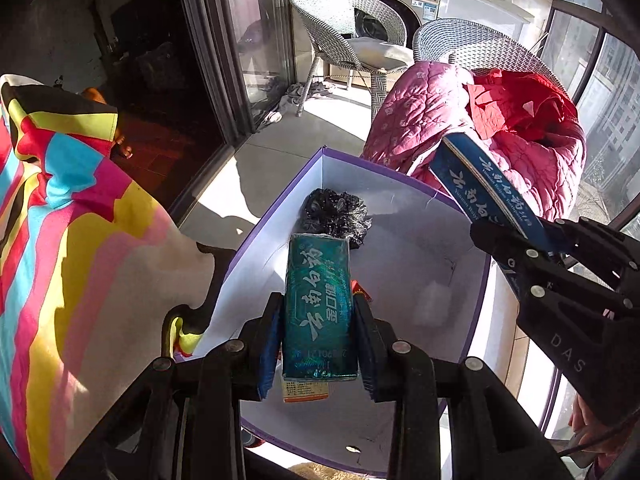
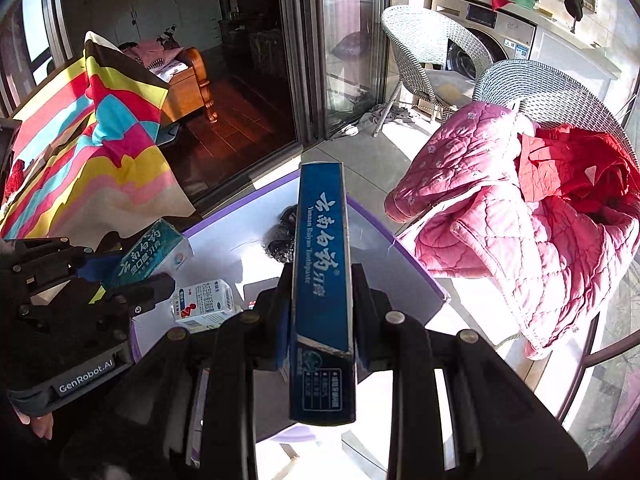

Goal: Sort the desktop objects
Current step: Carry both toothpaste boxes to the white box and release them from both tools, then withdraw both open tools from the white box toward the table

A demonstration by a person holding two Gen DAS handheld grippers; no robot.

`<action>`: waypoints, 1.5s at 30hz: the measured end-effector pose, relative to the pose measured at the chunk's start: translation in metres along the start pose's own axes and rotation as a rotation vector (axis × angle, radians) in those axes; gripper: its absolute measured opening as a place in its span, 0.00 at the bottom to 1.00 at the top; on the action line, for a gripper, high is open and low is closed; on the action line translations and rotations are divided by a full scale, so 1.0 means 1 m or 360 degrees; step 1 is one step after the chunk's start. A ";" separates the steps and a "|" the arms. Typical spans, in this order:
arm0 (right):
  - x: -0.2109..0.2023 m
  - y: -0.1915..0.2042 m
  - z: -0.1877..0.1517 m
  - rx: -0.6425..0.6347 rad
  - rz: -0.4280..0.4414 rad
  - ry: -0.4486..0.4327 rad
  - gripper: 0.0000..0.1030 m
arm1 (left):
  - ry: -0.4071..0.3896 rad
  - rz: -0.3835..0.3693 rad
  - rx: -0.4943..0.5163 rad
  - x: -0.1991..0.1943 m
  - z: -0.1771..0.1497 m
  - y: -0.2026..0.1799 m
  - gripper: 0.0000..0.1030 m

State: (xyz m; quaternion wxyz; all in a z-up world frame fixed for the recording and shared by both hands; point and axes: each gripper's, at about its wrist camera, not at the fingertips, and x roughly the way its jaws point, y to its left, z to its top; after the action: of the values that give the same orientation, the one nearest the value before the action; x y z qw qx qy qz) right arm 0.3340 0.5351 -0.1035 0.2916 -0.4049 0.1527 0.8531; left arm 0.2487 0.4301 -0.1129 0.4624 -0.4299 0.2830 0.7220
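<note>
A: What do the tongs have?

B: The left gripper (image 1: 318,336) clamps a teal-green cardboard toothpaste carton (image 1: 320,312) between its blue pads, held lengthwise over the open box. The right gripper (image 2: 322,312) clamps a long dark-blue cardboard toothpaste carton (image 2: 322,276) the same way, narrow edge up, pointing away from the camera.

A: And beneath them?

B: A white cardboard box with purple rim (image 1: 404,178), open at the top. Both cartons hang above it; neither lies in it.

A: Anything inside?

B: A crumpled black plastic bag (image 1: 336,214) near the far wall. From the right wrist, a small white medicine box with blue and red print (image 2: 206,304) shows low beside the left gripper; whether it sits in the box or next to it, I cannot tell.

A: Around the box?

B: A bright striped cloth (image 1: 76,240) on the left, a pink quilted jacket (image 1: 432,120) draped on a white wicker chair (image 1: 476,42) on the right, a washing machine (image 1: 396,0) further back.
</note>
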 end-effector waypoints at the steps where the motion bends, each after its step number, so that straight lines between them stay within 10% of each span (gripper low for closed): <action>1: 0.001 -0.002 0.000 0.0009 -0.0005 0.0003 0.28 | -0.0013 -0.0009 -0.0010 -0.001 0.001 -0.001 0.34; 6: 0.000 -0.008 0.002 0.0074 -0.0001 0.0004 0.30 | -0.0021 -0.0014 -0.0066 -0.005 0.002 0.003 0.56; 10: -0.003 -0.012 0.005 0.0126 0.0017 -0.0016 0.57 | -0.0065 0.0056 -0.0070 -0.010 0.001 0.008 0.69; 25: -0.025 0.037 0.036 -0.0030 0.0110 -0.0127 0.57 | -0.0155 0.0092 -0.0218 -0.051 -0.018 0.065 0.75; 33: -0.037 0.159 0.065 -0.0376 0.0422 -0.0218 0.66 | -0.0292 0.0355 -0.0572 -0.120 -0.074 0.179 0.82; 45: -0.012 0.414 0.044 -0.1234 0.0915 -0.0115 0.70 | -0.0201 0.0890 -0.1319 -0.184 -0.245 0.387 0.82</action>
State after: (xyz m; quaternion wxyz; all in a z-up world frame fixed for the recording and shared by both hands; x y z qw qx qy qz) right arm 0.0562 0.2287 -0.0566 -0.1233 -0.3952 -0.0811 0.9066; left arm 0.0215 -0.0045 -0.0613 0.0580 -0.4405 0.0483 0.8946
